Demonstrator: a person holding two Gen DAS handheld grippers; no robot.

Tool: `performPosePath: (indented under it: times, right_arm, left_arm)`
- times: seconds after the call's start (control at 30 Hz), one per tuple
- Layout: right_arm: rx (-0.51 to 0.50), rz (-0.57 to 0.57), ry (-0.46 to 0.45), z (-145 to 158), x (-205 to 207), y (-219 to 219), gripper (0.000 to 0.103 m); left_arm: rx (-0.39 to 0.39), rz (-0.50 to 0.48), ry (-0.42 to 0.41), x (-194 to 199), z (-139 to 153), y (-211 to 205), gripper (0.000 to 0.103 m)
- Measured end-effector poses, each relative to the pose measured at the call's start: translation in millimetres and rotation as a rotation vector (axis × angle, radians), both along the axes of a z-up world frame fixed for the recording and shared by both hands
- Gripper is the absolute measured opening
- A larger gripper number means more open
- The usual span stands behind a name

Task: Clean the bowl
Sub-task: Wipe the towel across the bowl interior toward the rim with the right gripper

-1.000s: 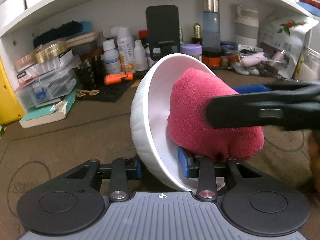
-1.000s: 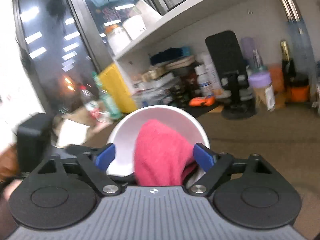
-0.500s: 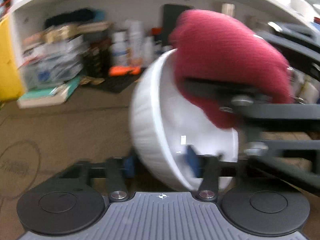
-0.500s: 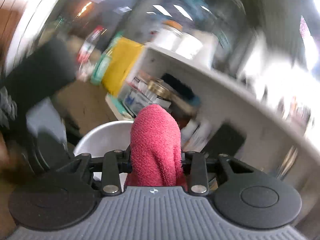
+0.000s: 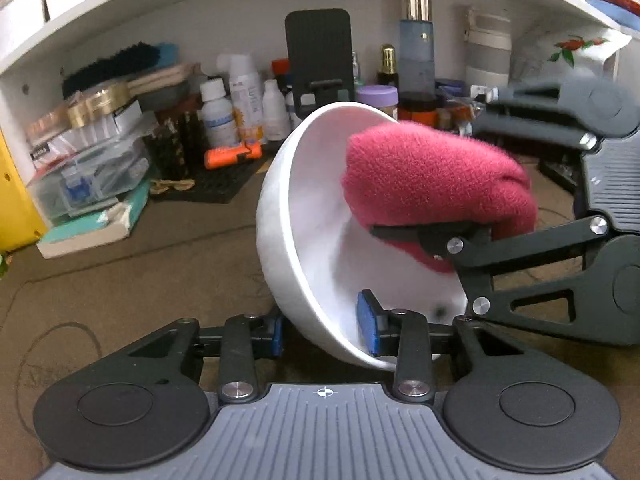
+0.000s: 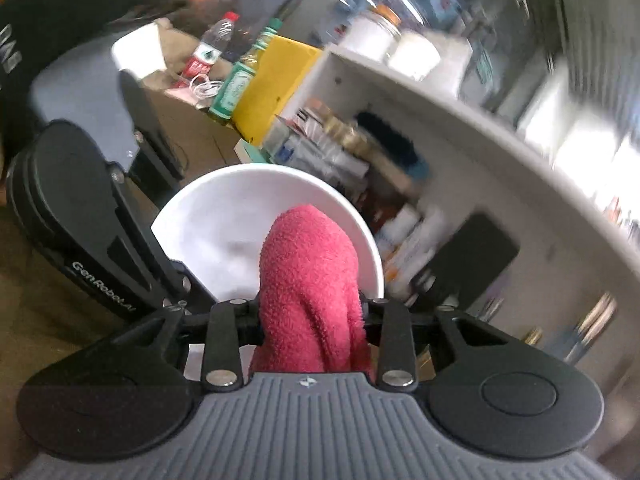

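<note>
My left gripper (image 5: 322,326) is shut on the rim of a white bowl (image 5: 316,216) and holds it tilted on its side above the brown surface, opening to the right. My right gripper (image 6: 312,320) is shut on a red cloth (image 6: 310,280) and presses it into the bowl (image 6: 224,224). In the left wrist view the red cloth (image 5: 432,176) fills the upper right of the bowl's inside, with the right gripper's body (image 5: 560,264) coming in from the right.
A white shelf (image 5: 248,12) at the back holds bottles (image 5: 244,100), a black phone stand (image 5: 320,56), boxes (image 5: 92,152) and a brush. An orange item (image 5: 232,155) lies on a black mat. A yellow box and bottles (image 6: 236,84) stand to the left.
The right gripper has swept the red cloth around inside the bowl, up to the rim and back down into it, turning as it went. The left gripper keeps its hold on the bowl.
</note>
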State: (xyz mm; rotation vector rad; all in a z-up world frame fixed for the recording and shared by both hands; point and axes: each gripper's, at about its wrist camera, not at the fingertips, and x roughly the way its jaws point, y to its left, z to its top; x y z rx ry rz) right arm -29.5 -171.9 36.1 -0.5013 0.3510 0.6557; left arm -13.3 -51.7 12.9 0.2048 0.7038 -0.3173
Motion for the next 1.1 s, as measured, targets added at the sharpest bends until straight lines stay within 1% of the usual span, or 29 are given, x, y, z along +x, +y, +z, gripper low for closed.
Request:
performPosePath:
  times: [0.03,0.07,0.1,0.13,0.17,0.23,0.27,0.3,0.33,0.4,0.43,0.47,0.5,0.53,0.57,0.6,0.63,0.67,0.7,0.77,0.8,0.83,0.87,0.93,1.0,1.07,1.1]
  right_arm:
    - [0.078,-0.025,0.084,-0.1,8.0,-6.3,0.034]
    - [0.157,-0.050,0.169,-0.3,16.0,-12.7,0.035]
    - [0.270,-0.073,0.264,-4.9,23.5,-23.4,0.035]
    - [0.386,-0.095,0.360,-10.0,30.9,-34.7,0.035]
    - [0.432,-0.106,0.396,-11.5,33.4,-39.6,0.035]
    - [0.563,-0.137,0.498,-18.7,36.5,-52.8,0.035]
    - [0.583,-0.145,0.510,-19.8,36.8,-55.1,0.035]
    - [0.624,-0.163,0.537,-22.1,37.7,-59.0,0.035]
    - [0.667,-0.182,0.565,-24.6,38.8,-63.2,0.036]
    - [0.716,-0.202,0.588,-26.9,41.8,-66.4,0.036]
    - [0.723,-0.211,0.574,-26.3,40.6,-67.8,0.036]
    - [0.714,-0.214,0.550,-24.1,38.2,-67.6,0.036]
    - [0.653,-0.216,0.457,-15.6,28.8,-61.7,0.036]
    - [0.590,-0.199,0.379,-4.8,21.3,-54.7,0.036]
    - [0.523,-0.174,0.292,5.3,10.5,-48.0,0.036]
    - [0.440,-0.154,0.202,13.3,1.5,-39.6,0.036]
    - [0.336,-0.132,0.105,20.8,-6.7,-28.6,0.036]
    - [0.258,-0.100,0.038,24.9,-13.5,-20.4,0.036]
    - [0.188,-0.061,-0.022,26.3,-19.8,-13.2,0.035]
    - [0.036,0.007,-0.148,24.9,-27.6,1.2,0.035]
    - [-0.017,0.041,-0.186,23.4,-29.3,5.4,0.035]
    - [-0.071,0.068,-0.213,21.3,-28.6,9.5,0.036]
    - [-0.097,0.090,-0.220,19.9,-28.0,11.2,0.035]
    - [-0.174,0.133,-0.211,8.9,-23.4,16.5,0.035]
    - [-0.215,0.141,-0.201,-1.3,-23.2,18.9,0.036]
    - [-0.183,0.117,-0.153,-9.1,-20.9,18.3,0.037]
    - [-0.124,0.084,-0.088,-9.6,-17.9,15.6,0.037]
  left_arm:
    - [-0.002,0.013,-0.006,1.9,0.2,-0.1,0.038]
    - [-0.009,0.031,-0.010,4.1,0.2,0.4,0.045]
    - [-0.013,0.041,-0.012,5.1,-0.3,0.5,0.053]
    - [-0.016,0.047,-0.014,5.6,-1.1,0.2,0.056]
    - [-0.019,0.053,-0.016,6.1,-1.8,-0.1,0.060]
    - [-0.030,0.082,-0.028,4.8,-4.8,-2.5,0.066]
    - [-0.036,0.098,-0.035,3.8,-6.5,-3.9,0.070]
    - [-0.051,0.121,-0.039,3.0,-8.5,-4.5,0.074]
    - [-0.071,0.147,-0.041,2.2,-10.8,-4.5,0.075]
    - [-0.099,0.189,-0.047,1.6,-14.3,-5.0,0.079]
    - [-0.104,0.197,-0.047,2.0,-15.1,-6.0,0.079]
    - [-0.104,0.198,-0.045,2.9,-15.4,-7.3,0.078]
    - [-0.106,0.192,-0.042,3.4,-15.4,-7.8,0.071]
    - [-0.105,0.164,-0.040,3.6,-14.3,-9.0,0.065]
    - [-0.095,0.133,-0.038,3.2,-11.9,-10.6,0.050]
    - [-0.085,0.122,-0.035,2.8,-9.9,-11.0,0.040]
    - [-0.066,0.099,-0.035,2.2,-6.5,-10.3,0.035]
    - [-0.052,0.066,-0.028,1.9,-2.5,-8.7,0.029]
    - [-0.050,0.049,-0.013,2.5,-0.3,-7.3,0.028]
    - [-0.052,0.003,0.044,5.5,3.8,-0.4,0.028]
    - [-0.047,-0.013,0.056,5.2,5.1,1.6,0.028]
    - [-0.025,-0.041,0.069,3.5,7.4,4.1,0.028]
    - [-0.002,-0.058,0.074,1.4,9.1,6.0,0.029]
    - [0.039,-0.069,0.066,-1.5,11.4,9.6,0.029]
    - [0.068,-0.060,0.044,-1.8,13.2,11.0,0.029]
    - [0.090,-0.052,0.022,-1.7,14.2,9.5,0.030]
    - [0.100,-0.051,0.012,-1.4,14.1,6.7,0.030]
